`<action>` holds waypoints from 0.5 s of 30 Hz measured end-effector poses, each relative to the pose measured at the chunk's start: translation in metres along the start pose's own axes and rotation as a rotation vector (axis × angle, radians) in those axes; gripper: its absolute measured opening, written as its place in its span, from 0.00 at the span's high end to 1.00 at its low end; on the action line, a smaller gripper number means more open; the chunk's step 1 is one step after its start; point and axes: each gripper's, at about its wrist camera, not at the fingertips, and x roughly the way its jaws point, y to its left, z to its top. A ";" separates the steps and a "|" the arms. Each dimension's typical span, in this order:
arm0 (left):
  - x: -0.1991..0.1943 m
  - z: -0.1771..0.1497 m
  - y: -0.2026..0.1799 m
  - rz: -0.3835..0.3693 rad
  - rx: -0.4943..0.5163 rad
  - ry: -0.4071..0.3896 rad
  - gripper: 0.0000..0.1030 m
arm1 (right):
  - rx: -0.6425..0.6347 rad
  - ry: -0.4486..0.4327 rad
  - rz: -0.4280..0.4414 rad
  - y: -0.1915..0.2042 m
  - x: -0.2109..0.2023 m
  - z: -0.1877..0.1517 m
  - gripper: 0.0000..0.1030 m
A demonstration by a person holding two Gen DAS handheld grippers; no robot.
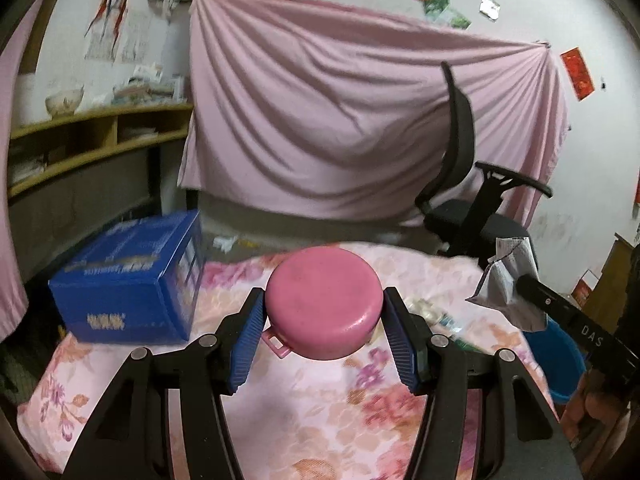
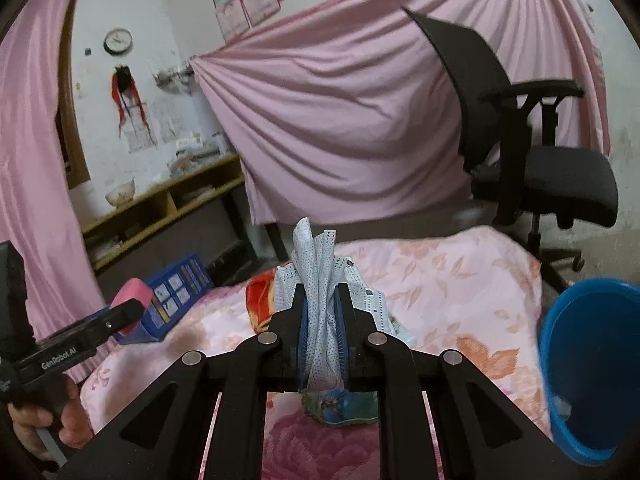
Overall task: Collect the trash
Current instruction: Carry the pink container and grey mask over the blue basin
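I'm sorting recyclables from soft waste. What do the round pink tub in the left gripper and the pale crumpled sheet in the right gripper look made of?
The round pink tub looks like moulded plastic: smooth, matte, with a small moulded tab at its rim. The pale crumpled sheet looks like thin perforated nonwoven fabric or tissue: it is dotted with tiny holes and folds limply. Neither can be told for certain.

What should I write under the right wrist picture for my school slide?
The right gripper pinches a crumpled blue-white wrapper above the flowery bedspread, blue bucket waiting alongside.
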 end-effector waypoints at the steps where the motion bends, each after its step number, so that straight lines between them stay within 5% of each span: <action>1: -0.002 0.002 -0.005 -0.006 0.006 -0.012 0.49 | 0.005 -0.028 0.003 -0.003 -0.006 0.002 0.89; 15: -0.008 0.033 -0.096 -0.181 0.087 -0.124 0.49 | 0.059 -0.331 -0.048 -0.051 -0.086 0.019 0.89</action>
